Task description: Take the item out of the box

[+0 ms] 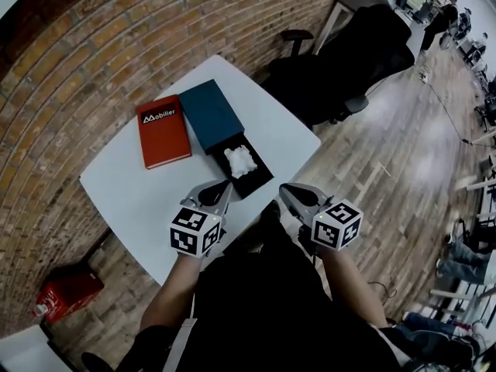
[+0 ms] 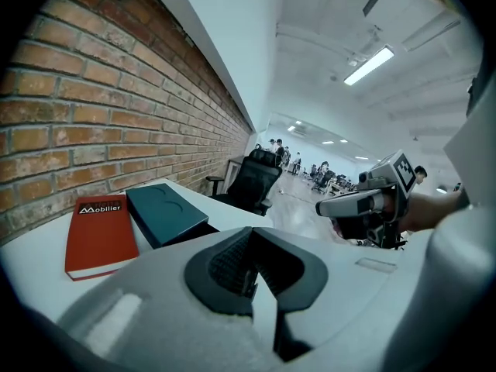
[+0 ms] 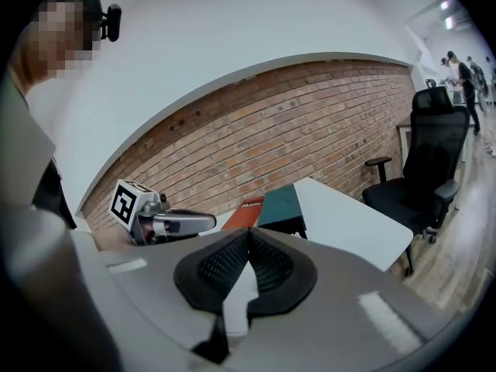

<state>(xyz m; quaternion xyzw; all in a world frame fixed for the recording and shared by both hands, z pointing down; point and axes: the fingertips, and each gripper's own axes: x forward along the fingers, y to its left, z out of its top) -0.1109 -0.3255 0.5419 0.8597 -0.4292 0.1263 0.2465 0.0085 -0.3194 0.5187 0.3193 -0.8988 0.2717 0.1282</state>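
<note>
Both clenched and empty, the left tool (image 1: 223, 189) and right tool (image 1: 287, 192) hang short of the crumpled white wad (image 1: 240, 161) in the black tray (image 1: 260, 180) of the teal box (image 1: 209, 115), seemingly light and soft, best pinched gently mid-body.

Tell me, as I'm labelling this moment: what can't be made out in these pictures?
White item: too small in the head view to identify; in both gripper views hidden behind the left gripper and right gripper bodies.
Red object on the floor: dim, distorted at the head view's edge.
Red book: print above its title too small in every view.
</note>
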